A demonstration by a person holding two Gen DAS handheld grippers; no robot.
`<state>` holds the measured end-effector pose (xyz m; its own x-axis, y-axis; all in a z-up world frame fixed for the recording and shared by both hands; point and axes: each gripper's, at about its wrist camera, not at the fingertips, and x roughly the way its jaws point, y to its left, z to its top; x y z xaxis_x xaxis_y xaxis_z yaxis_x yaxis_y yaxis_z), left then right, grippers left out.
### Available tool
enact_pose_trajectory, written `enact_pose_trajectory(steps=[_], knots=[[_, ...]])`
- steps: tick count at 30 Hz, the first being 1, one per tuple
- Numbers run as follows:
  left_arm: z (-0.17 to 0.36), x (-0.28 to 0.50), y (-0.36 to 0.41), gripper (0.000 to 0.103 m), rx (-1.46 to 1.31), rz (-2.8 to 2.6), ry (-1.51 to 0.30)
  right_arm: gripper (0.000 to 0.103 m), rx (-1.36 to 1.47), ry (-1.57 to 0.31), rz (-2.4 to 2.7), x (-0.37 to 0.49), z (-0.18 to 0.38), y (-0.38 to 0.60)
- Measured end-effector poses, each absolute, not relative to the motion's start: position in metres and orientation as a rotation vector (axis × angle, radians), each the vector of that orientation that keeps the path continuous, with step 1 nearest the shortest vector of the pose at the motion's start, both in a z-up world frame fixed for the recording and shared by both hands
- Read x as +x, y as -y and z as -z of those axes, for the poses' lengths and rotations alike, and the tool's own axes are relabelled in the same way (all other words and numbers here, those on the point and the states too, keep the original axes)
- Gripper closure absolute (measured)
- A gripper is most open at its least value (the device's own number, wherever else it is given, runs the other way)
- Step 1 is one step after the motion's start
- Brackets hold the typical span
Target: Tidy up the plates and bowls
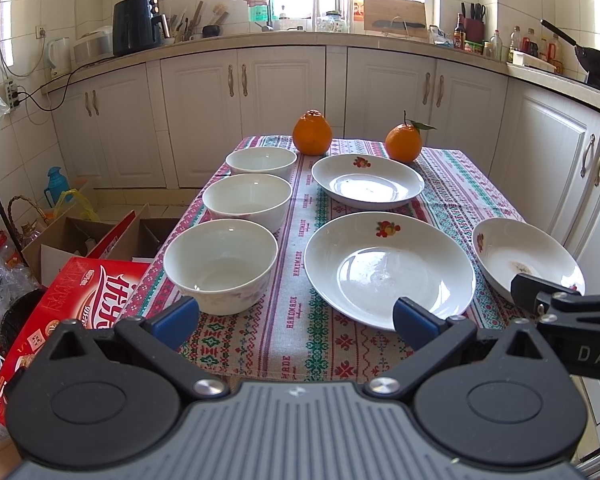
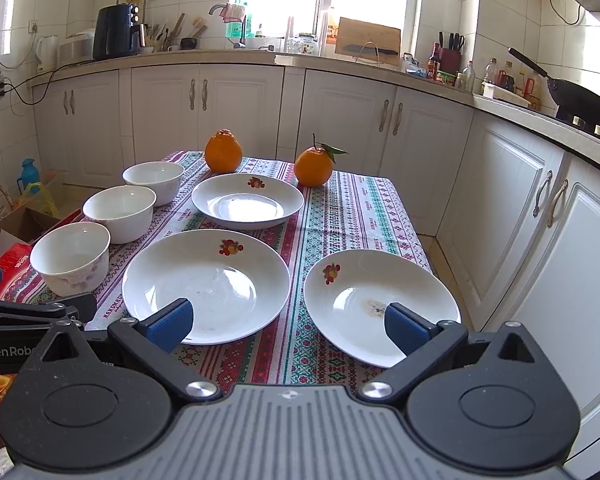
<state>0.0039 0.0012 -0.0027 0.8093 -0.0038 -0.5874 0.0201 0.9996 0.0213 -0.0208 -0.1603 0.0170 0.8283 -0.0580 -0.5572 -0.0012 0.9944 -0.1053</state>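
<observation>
Two round oranges, a bare one [image 1: 312, 133] and a leafy one [image 1: 404, 142], sit at the far end of the worktop with its striped woven cloth [image 1: 296, 276] — the cloth reads "HANDMADE" along its stripes. Three white bowls stand in a row down the left: the near bowl [image 1: 220, 266], the middle bowl [image 1: 247, 201] and the far bowl [image 1: 261, 162]. Three white plates with fruit pictures lie flat: the far plate [image 1: 368, 181], the big middle plate [image 1: 388, 270] and the right plate [image 2: 380, 306], which seems to stick out a little past the near edge.

The left tool [image 1: 296, 318] has its blue fingers wide apart, holding nothing. The right tool [image 2: 288, 322] is wide apart too — its side reads "GenRob". Bare cloth runs between bowls and plates. A red cardboard box [image 1: 72, 316] with Chinese writing sits beside the left edge.
</observation>
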Motion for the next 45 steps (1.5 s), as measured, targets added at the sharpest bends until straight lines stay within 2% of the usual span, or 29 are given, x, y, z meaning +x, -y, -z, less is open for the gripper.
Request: enact_pose_trajectory(steps=[14, 21, 32, 45], knots=[[-0.006, 0.023, 0.006, 0.001, 0.074, 0.106, -0.601, 0.000, -0.045, -0.551, -0.012, -0.006, -0.019, 0.184], [-0.001, 0.042, 0.015, 0.001, 0.085, 0.198, -0.654, 0.000, -0.065, -0.549, -0.007, 0.002, -0.011, 0.216], [-0.001, 0.087, 0.047, 0.001, 0.118, 0.327, -0.676, 0.000, -0.091, -0.656, 0.026, 0.006, 0.027, 0.281], [0.017, 0.124, 0.105, 0.001, 0.237, 0.469, -0.765, 0.000, -0.031, -0.791, -0.068, 0.031, 0.077, 0.314]])
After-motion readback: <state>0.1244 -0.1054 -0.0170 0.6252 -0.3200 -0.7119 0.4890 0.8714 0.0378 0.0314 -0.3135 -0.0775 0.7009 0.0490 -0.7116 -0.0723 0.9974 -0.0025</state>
